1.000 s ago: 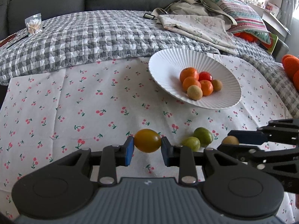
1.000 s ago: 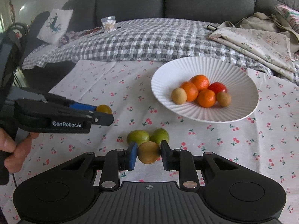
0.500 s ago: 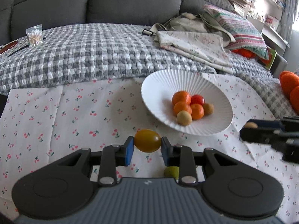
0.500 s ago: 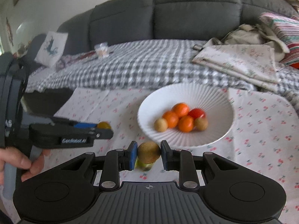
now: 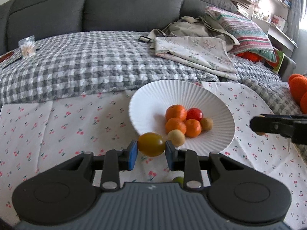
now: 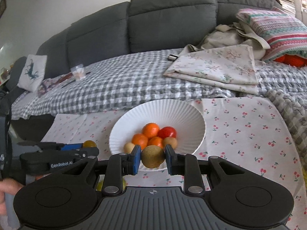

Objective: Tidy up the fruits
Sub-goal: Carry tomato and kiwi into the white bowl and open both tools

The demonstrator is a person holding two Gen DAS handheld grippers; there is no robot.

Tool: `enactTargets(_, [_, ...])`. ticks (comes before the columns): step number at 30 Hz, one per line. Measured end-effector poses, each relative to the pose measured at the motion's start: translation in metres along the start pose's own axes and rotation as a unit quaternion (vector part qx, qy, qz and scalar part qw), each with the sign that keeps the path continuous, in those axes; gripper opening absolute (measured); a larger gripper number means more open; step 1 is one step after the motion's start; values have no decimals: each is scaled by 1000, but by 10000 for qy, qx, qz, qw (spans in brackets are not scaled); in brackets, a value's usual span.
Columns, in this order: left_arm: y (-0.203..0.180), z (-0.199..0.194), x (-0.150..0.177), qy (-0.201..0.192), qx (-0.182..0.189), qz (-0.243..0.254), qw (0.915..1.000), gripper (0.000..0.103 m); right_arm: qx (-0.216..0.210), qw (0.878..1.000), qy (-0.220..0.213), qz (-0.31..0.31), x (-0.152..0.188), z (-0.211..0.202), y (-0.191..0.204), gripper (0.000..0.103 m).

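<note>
Holding: the left gripper [image 5: 151,152] grips a yellow-green tomato [image 5: 151,144] between its blue pads [image 5: 132,154]; the right gripper [image 6: 152,159] grips a brown fruit [image 6: 153,156] the same way.
Tomato: lifted above the cloth [image 5: 57,130], in front of the bowl's near left rim.
Brown fruit: raised in front of the bowl's near rim, covering part of it in the right wrist view.
Bowl [image 5: 153,94]: white and ribbed, standing on the cloth; inside lie three oranges [image 5: 176,112], a red tomato [image 5: 194,114] and two tan fruits [image 5: 176,137], all bunched and touching.
Lime [image 5: 178,180]: on the cloth, mostly hidden behind the left gripper; whether a second lies beside it cannot be told.
Cloth: white with a cherry print, spread beneath the bowl.
Beyond: a grey checked blanket [image 5: 86,63], then a dark grey sofa [image 5: 115,5] with a folded floral fabric [image 5: 193,53] and a striped pillow [image 5: 247,30].
Left gripper from the right wrist view [image 6: 90,147]: to the left of the bowl, the tomato showing at its tip.
</note>
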State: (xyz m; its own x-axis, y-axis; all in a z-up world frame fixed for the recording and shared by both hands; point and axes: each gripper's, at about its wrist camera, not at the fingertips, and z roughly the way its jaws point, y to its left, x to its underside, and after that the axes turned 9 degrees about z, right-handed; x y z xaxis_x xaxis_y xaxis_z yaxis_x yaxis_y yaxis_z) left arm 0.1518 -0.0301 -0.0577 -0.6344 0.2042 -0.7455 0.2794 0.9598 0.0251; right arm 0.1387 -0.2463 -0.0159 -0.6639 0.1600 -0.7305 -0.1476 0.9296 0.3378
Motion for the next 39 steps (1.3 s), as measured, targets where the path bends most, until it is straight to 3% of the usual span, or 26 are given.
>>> enactTargets(10, [-16,23,-11,17,-30,189,9998,29,224,9996,120,90,-6,28,-12,25])
enactTargets(33, [8,65,-23,60,120,-156,9998,30,163,9974,546,-438,10,85,-5,28])
enactTargets(37, [9,57,-24,-128,53,-246,9996,60,212,9977,518,-392,9,84,-5,31])
enactTargets(39, [7,51,-26,-240,40,-188,9995,62,238,9980,469,-353,7,82,-5,32])
